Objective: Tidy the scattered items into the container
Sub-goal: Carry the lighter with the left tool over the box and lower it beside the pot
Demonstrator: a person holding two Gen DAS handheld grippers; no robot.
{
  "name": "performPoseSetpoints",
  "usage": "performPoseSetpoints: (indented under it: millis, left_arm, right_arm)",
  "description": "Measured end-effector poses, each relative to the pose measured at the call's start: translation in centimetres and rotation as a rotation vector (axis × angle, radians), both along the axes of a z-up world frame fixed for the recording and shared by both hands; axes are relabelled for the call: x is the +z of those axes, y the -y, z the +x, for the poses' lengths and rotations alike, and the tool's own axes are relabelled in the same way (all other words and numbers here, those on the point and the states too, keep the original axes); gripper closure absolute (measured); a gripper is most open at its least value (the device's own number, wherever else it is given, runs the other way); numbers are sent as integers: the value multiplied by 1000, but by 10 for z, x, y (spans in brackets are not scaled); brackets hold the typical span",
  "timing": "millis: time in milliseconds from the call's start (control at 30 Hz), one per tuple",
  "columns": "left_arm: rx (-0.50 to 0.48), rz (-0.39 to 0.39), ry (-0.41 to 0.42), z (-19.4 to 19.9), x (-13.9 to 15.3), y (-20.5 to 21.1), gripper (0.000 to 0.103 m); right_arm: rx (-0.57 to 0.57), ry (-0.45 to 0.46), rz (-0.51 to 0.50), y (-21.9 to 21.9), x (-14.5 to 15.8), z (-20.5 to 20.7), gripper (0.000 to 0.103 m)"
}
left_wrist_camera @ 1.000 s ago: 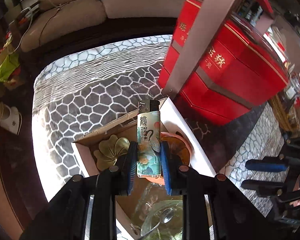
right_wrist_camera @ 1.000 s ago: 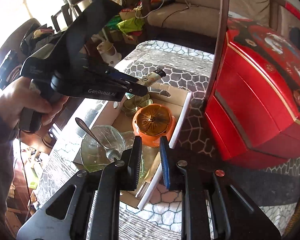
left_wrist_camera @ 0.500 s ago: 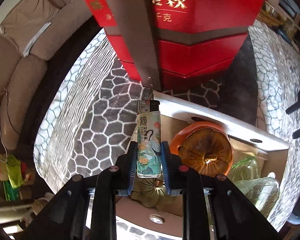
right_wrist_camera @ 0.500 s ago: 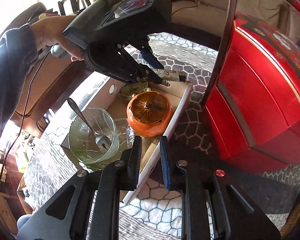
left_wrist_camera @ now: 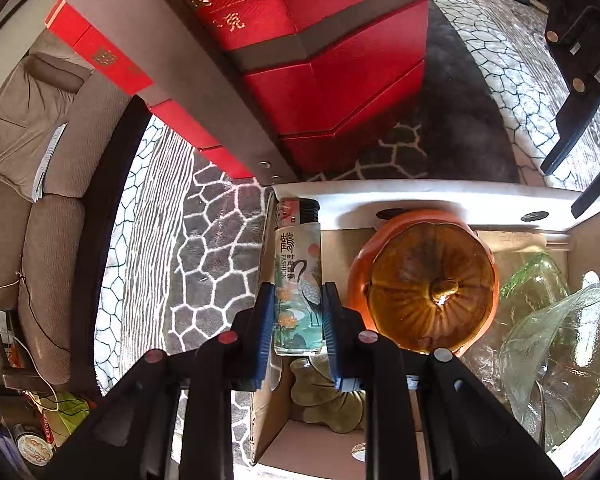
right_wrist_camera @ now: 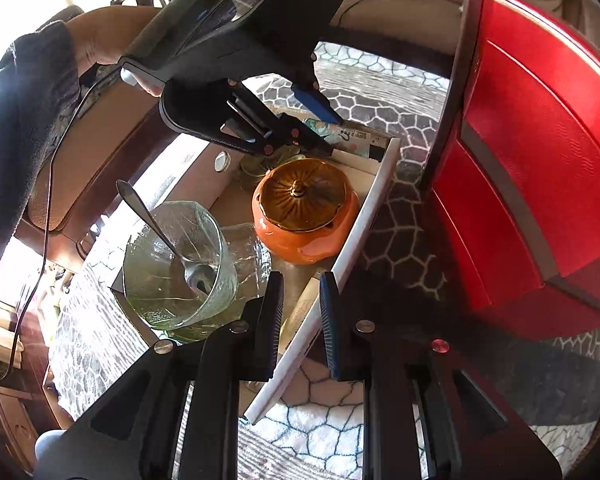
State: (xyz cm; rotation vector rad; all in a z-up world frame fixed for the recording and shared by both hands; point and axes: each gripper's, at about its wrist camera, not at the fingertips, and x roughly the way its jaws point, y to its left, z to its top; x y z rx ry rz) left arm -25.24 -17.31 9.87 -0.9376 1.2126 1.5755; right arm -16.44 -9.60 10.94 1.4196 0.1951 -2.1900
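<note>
My left gripper [left_wrist_camera: 298, 288] is shut on a printed lighter [left_wrist_camera: 298, 276] with a crane picture, black cap pointing away. It hangs over the far corner of the open cardboard box [left_wrist_camera: 420, 192], beside the orange pumpkin-shaped pot [left_wrist_camera: 432, 288]. In the right wrist view the left gripper [right_wrist_camera: 332, 134] holds the lighter [right_wrist_camera: 352, 136] almost flat just above the box's back corner. My right gripper [right_wrist_camera: 300, 280] hovers over the box's white side wall [right_wrist_camera: 364, 216] with a narrow gap between its fingers and nothing pressed in it. Its dark fingers [left_wrist_camera: 560, 156] show at the upper right in the left wrist view.
The box also holds a green glass bowl [right_wrist_camera: 180, 264] with a spoon [right_wrist_camera: 160, 232] and a brass flower dish [left_wrist_camera: 328, 400]. A large red gift box [right_wrist_camera: 540, 160] stands close beside it on the honeycomb-patterned cloth [left_wrist_camera: 212, 260]. A beige sofa [left_wrist_camera: 20, 160] lies beyond the table.
My left gripper has rolled strongly and sunk with the lighter, from above the box's middle to its far corner. My right gripper has come down a little toward the box's side wall.
</note>
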Motion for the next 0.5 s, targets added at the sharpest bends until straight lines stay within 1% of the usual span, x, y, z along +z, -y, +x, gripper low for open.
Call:
performPoseSetpoints:
  millis: [100,133,233,333,433,467,500]
  left_arm:
    - [-46,-29,-22,6,-8,-3,79]
    - [-49,-33,-34,5,-10,-3,79]
    - [-32,-13,-24,2,-9,-4,79]
    - [-34,-17,-46,4,-9,-6,79]
    - [-8,3,-67,6,2,0,79]
    - [18,29,-75,5,12,4,78]
    - [55,67,-75,3,23,10,73]
  right_arm:
    - [-3,0,4,0,-1,-3,84]
    - [-4,-1,3,0,-1,-4,84]
    - [-9,-6,8,6,2,-11,83]
    - [-10,-24,8,16,8,-20,81]
    - [-18,-36,-8,26,17,-31,81]
    - [-27,-40,-11,28,19,-35,81]
    - [-37,-39,-13,30,21,-39,81]
